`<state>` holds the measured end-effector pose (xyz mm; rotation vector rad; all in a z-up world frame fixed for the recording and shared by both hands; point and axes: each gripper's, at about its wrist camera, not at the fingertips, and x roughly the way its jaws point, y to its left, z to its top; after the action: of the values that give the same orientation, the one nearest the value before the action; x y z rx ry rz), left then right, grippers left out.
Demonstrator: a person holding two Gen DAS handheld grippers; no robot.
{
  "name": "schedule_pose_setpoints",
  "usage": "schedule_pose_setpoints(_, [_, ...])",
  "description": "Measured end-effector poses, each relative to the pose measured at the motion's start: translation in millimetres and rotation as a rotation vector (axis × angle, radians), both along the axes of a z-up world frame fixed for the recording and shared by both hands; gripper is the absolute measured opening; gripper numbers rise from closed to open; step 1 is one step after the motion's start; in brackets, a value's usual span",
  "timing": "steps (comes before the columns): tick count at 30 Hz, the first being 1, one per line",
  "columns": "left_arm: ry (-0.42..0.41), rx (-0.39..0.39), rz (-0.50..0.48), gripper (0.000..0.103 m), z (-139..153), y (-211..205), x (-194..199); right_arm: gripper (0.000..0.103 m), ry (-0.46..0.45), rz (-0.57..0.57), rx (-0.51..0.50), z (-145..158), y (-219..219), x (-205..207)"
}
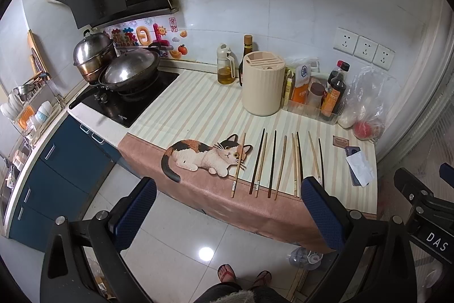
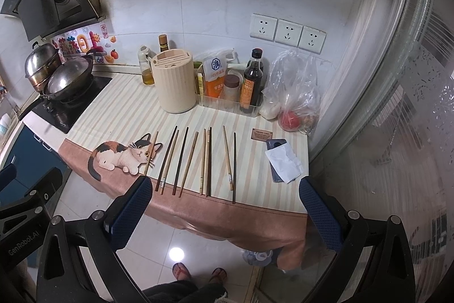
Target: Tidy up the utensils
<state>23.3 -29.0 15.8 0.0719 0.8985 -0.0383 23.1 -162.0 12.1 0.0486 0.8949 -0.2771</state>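
Several loose chopsticks (image 1: 273,163), some light wood and some dark, lie side by side near the front edge of a striped cat-print cloth (image 1: 195,110); they also show in the right wrist view (image 2: 189,161). A cream slotted utensil holder (image 1: 264,83) stands behind them, also seen in the right wrist view (image 2: 176,81). My left gripper (image 1: 227,206) is open and empty, held in front of and below the counter edge. My right gripper (image 2: 224,203) is open and empty, also short of the chopsticks.
A stove with a wok (image 1: 130,73) and steamer pot sits at the left. Oil and sauce bottles (image 1: 336,90), a clear bin, a plastic bag with a tomato (image 2: 289,119), and a phone with crumpled paper (image 2: 283,161) lie at the right. A glass partition (image 2: 383,104) stands at the right.
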Motion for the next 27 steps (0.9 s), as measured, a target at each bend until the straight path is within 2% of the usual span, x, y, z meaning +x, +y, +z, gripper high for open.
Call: schedule_pose_setpoints(27, [-0.014,-0.004,-0.006,0.103,2.4,-3.0,-2.3,0.103,0.005,-0.006,-0.008,-0.6,-8.3,4.3])
